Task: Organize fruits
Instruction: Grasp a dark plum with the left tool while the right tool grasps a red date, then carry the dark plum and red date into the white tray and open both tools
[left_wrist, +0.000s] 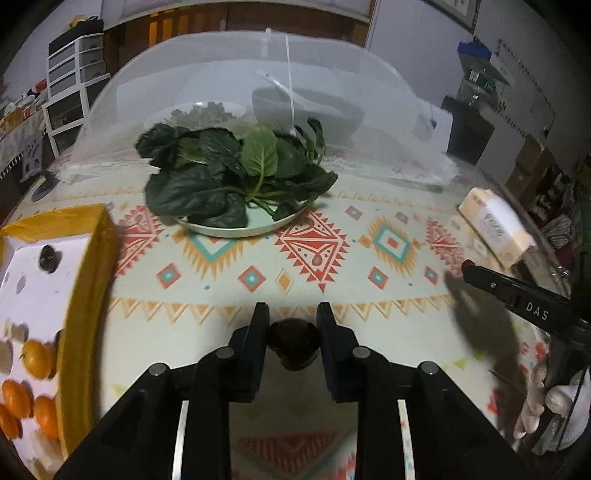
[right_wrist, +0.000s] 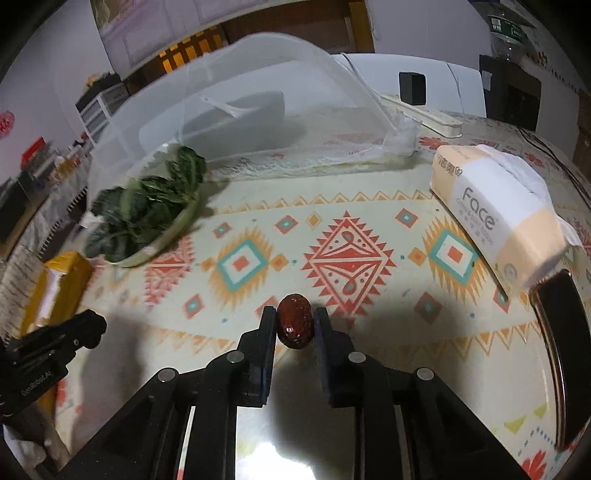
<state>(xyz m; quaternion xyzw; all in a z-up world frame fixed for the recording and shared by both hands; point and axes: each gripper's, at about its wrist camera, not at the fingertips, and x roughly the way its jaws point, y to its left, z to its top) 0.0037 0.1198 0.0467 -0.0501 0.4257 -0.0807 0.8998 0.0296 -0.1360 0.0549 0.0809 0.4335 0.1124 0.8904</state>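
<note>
Only the left wrist view caught the oranges in a yellow-edged box at lower left; at bottom centre the left gripper was clamped on a dark fruit. Rightward, the right wrist view showed the right gripper pinching a red date, a tissue pack at upper right.

Dim room past patterned tablecloth: pale walls, dark wooden door with amber-lit panes, white plastic drawer tower at left, cluttered shelves at right.
</note>
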